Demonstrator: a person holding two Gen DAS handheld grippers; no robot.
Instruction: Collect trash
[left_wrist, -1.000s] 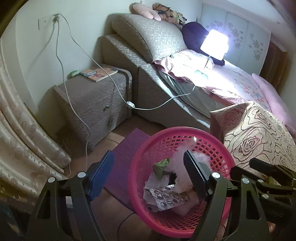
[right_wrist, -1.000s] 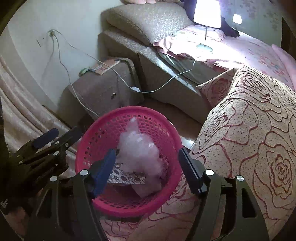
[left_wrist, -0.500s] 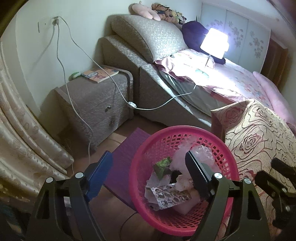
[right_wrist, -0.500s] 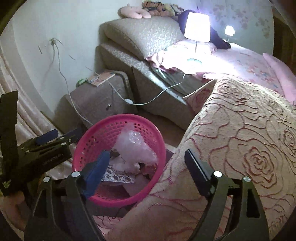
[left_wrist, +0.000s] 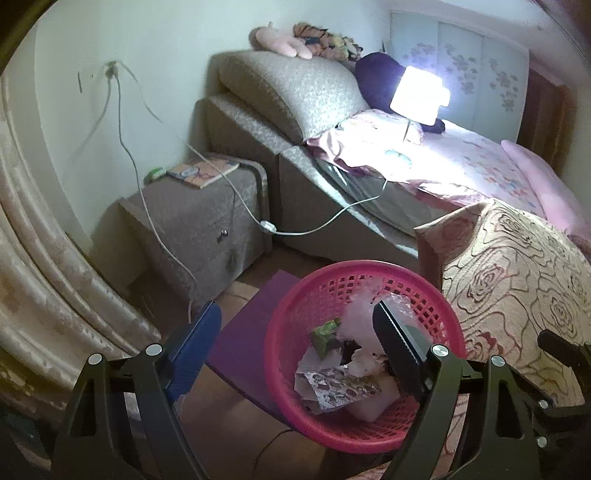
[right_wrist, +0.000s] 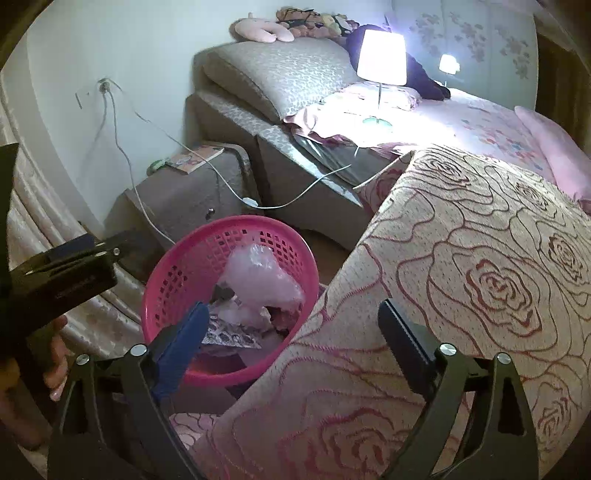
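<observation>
Beside pink basket (right_wrist: 236, 236), rose-patterned bedspread (right_wrist: 480, 277) fills right view.

The pink basket (left_wrist: 436, 295) is glossy moulded plastic with a lattice wall. In it lie a crinkled clear plastic bag (right_wrist: 258, 273), creased white paper (left_wrist: 308, 365) and a shiny patterned foil wrapper (left_wrist: 340, 386). The rose-patterned bedspread (right_wrist: 480, 266) is woven cloth, matt and slightly nubbly. The nightstand (left_wrist: 199, 225) wears textured grey-brown fabric. The purple mat (left_wrist: 243, 332) looks smooth and matt.
</observation>
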